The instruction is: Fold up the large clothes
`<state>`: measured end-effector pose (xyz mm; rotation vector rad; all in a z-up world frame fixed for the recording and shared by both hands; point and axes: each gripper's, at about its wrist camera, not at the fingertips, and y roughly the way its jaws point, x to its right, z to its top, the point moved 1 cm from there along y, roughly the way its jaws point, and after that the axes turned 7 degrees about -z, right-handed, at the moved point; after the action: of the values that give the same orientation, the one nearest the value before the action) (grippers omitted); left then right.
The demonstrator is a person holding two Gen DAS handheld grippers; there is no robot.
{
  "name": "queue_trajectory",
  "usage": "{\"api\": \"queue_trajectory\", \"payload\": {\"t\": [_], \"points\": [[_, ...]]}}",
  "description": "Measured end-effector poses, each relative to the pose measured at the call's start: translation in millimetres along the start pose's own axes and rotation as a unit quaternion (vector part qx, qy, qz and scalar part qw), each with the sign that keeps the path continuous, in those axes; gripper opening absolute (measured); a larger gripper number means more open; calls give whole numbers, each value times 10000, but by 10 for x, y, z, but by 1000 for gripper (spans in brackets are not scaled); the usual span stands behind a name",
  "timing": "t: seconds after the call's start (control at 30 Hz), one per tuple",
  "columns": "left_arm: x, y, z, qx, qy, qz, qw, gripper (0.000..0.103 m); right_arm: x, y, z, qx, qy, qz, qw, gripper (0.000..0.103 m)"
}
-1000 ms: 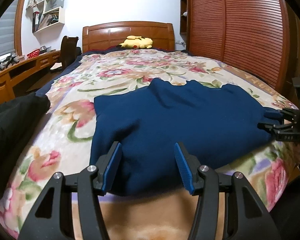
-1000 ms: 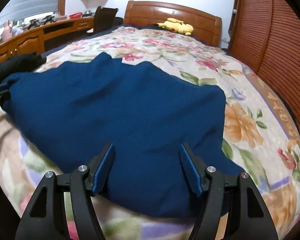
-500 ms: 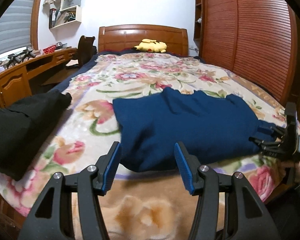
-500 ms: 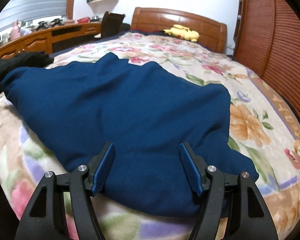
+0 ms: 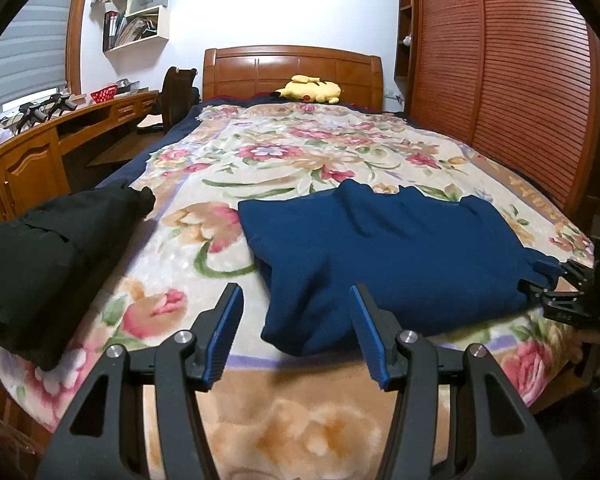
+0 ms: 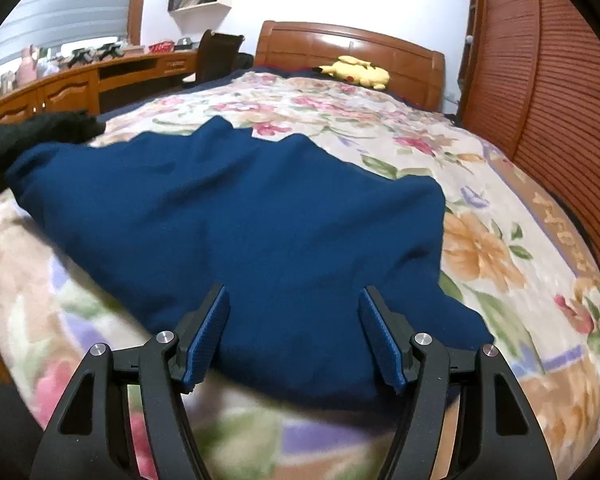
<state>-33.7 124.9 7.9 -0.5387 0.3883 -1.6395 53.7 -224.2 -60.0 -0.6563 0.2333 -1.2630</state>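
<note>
Your left gripper [image 5: 296, 332] was spread wide with nothing between its blue pads, hanging off the near edge of the floral cream blanket [image 5: 228, 248], apart from the cloth. Your right gripper [image 6: 294, 332] was also wide open, holding nothing, its fingertips over the near hem of the folded navy blue fleece garment [image 6: 228, 216]; contact could not be told, and that hem was blurred. In the left view the right gripper [image 5: 556, 292] sat at the garment's right corner, partly cut off by the frame edge. The navy garment [image 5: 384, 248] lay flat on the blanket near the foot of the bed, toward the right side. A bundled black garment [image 5: 40, 264] lay to its left, apart from it, its far side cut off. Farther back, a yellow plush toy [image 5: 310, 89] rested against the wooden headboard [image 5: 292, 68]. The curved wooden desk [image 5: 28, 156] ran along the left, its clutter too small to make out.
</note>
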Motion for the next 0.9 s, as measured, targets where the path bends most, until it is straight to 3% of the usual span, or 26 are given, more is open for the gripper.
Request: {"api": "queue_trajectory", "payload": {"t": [0.33, 0.57, 0.8, 0.9], "points": [[-50, 106, -23, -8, 58, -222, 9997, 54, -22, -317, 324, 164, 357, 69, 9992, 69], [-157, 293, -56, -96, -44, -298, 9995, 54, -281, -104, 496, 13, 234, 200, 9995, 69], [-341, 483, -298, -491, -99, -76, 9987, 54, -795, 213, 634, -113, 15, 785, 9968, 69], [-425, 464, -362, -472, -252, -179, 9984, 54, -1024, 361, 563, -185, -329, 879, 9954, 69]]}}
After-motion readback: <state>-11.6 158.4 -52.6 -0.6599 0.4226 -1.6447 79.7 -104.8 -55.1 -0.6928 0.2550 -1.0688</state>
